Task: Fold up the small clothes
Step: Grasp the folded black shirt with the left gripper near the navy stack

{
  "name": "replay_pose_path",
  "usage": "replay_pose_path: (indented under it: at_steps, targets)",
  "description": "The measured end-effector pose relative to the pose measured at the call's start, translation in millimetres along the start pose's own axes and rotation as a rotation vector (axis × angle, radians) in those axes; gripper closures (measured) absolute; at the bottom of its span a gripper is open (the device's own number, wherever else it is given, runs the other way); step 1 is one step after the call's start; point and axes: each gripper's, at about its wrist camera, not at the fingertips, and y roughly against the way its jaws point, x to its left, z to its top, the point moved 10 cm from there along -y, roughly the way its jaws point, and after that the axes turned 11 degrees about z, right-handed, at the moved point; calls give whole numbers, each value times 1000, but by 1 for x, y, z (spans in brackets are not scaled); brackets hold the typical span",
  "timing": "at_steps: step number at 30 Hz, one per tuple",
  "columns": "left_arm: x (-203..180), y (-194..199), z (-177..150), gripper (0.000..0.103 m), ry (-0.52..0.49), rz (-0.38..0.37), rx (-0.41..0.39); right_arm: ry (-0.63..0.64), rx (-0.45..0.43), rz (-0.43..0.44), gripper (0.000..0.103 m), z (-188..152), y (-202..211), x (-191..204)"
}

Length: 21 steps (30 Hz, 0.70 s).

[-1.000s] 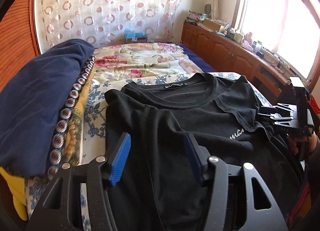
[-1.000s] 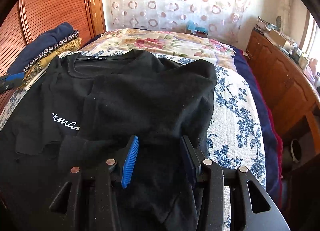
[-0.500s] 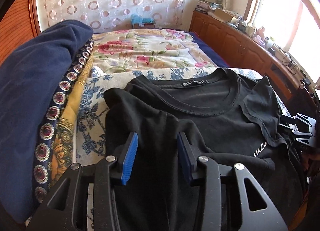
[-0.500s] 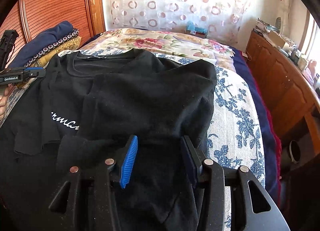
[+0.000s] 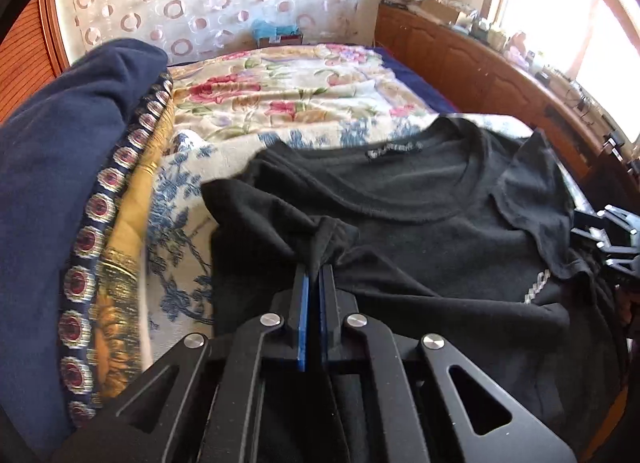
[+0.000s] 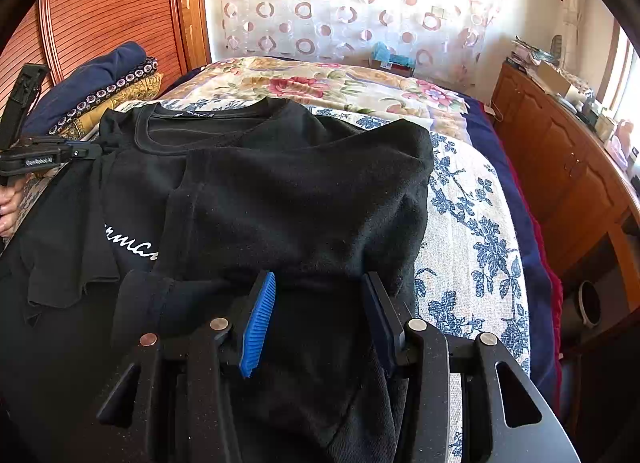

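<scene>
Black T-shirt cloth is pinched in my left gripper. I lift slowly (seam taut) while the right gripper rests spread, unclenched, over the folded side.

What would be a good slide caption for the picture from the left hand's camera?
The left gripper, jaws shut, pinches a fold of the black T-shirt spread on the floral bedspread.

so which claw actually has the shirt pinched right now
The left claw: its blue pads are shut on a bunched fold of the black t-shirt. The right claw hangs open over the shirt, pads well apart.
</scene>
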Motion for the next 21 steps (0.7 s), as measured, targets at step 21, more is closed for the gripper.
replay_pose_path:
  at_steps: [21]
  targets:
    - [84,49,12,99,102,103,-101,-145,-81,17,54,43,22,-59]
